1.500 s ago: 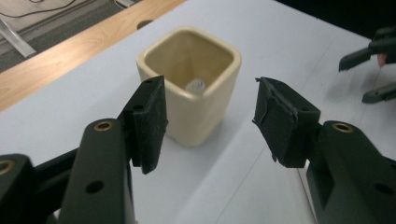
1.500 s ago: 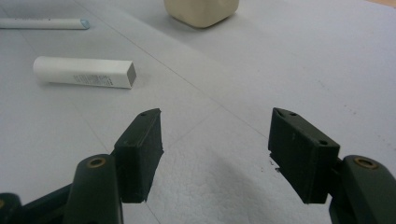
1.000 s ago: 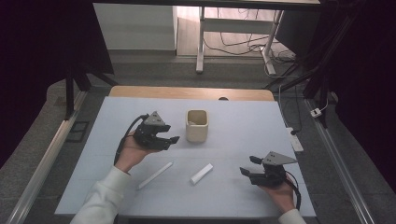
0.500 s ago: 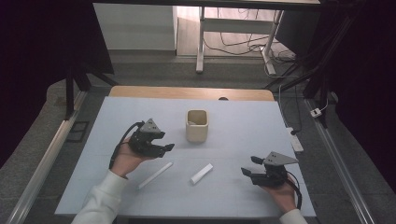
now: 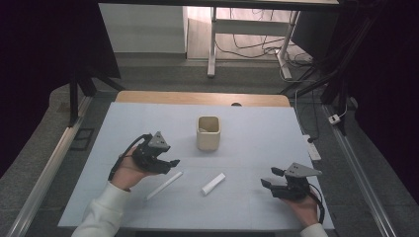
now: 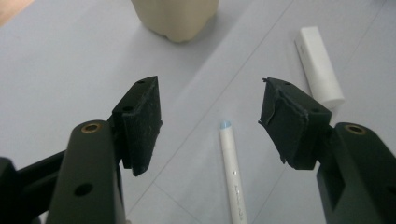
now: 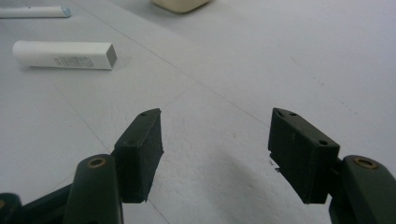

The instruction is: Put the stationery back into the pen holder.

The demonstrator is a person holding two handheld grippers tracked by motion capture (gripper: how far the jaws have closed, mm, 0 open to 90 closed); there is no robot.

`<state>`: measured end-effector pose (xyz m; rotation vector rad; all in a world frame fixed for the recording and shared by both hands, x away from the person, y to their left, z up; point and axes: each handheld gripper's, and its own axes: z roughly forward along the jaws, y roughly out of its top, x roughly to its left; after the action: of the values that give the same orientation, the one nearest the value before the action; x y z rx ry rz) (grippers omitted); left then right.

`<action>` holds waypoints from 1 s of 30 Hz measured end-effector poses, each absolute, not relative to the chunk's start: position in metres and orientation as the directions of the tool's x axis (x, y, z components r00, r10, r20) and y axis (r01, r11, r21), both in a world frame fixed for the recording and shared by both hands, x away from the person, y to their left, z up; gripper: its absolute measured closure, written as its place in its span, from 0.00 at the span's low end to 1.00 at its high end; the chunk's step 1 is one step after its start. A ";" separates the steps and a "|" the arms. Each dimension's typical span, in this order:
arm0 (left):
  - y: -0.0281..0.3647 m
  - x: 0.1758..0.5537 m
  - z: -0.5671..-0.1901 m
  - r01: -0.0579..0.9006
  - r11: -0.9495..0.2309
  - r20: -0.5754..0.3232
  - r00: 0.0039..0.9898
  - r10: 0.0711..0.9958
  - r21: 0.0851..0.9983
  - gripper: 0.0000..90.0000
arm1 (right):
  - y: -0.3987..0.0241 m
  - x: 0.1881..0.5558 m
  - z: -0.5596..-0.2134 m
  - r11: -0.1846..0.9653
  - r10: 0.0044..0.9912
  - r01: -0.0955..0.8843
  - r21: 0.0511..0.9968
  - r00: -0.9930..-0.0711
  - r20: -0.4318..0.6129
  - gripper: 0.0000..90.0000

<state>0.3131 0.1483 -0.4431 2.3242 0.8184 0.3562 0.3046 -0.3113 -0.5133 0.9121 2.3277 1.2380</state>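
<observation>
A thin white stick with a pale blue tip (image 5: 164, 185) (image 6: 232, 172) lies on the light mat just below my left gripper (image 5: 172, 165) (image 6: 210, 93). That gripper is open, and the stick's tip shows in the gap between its jaws without touching them. A short white tube (image 5: 213, 183) (image 6: 319, 65) (image 7: 63, 55) lies to the right of the stick. A cream cup (image 5: 208, 133) (image 6: 175, 16) stands upright farther back. My right gripper (image 5: 268, 176) (image 7: 215, 116) is open and empty, low over bare mat right of the tube, pointing left.
The pale blue mat (image 5: 257, 128) covers a wooden table (image 5: 202, 98). Metal rails (image 5: 49, 163) run along both sides of the table. Table legs and cables (image 5: 247, 44) lie on the floor beyond the far edge.
My left gripper has drawn back from beside the cup toward the near edge and now hangs over the stick. The right gripper has kept still.
</observation>
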 end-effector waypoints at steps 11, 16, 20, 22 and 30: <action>0.147 0.314 -0.450 0.504 -0.607 0.006 0.766 0.642 0.615 0.40 | -0.312 0.301 -0.516 0.418 0.678 0.370 0.830 -0.735 -0.013 0.39; 0.142 0.317 -0.459 0.519 -0.626 0.004 0.768 0.640 0.582 0.40 | -0.311 0.301 -0.515 0.411 0.674 0.369 0.834 -0.739 -0.005 0.39; 0.140 0.319 -0.466 0.530 -0.636 -0.011 0.773 0.635 0.561 0.40 | -0.311 0.301 -0.516 0.409 0.674 0.366 0.836 -0.739 -0.006 0.39; 0.139 0.319 -0.468 0.530 -0.643 -0.017 0.778 0.627 0.553 0.40 | -0.312 0.301 -0.515 0.413 0.674 0.366 0.834 -0.738 -0.009 0.39; 0.135 0.320 -0.478 0.553 -0.659 -0.039 0.780 0.625 0.510 0.38 | -0.311 0.301 -0.516 0.425 0.674 0.370 0.827 -0.739 -0.016 0.38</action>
<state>0.3204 0.1349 -0.4783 2.4650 0.8800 0.1897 0.3011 -0.3109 -0.5155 0.8951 2.3387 1.2280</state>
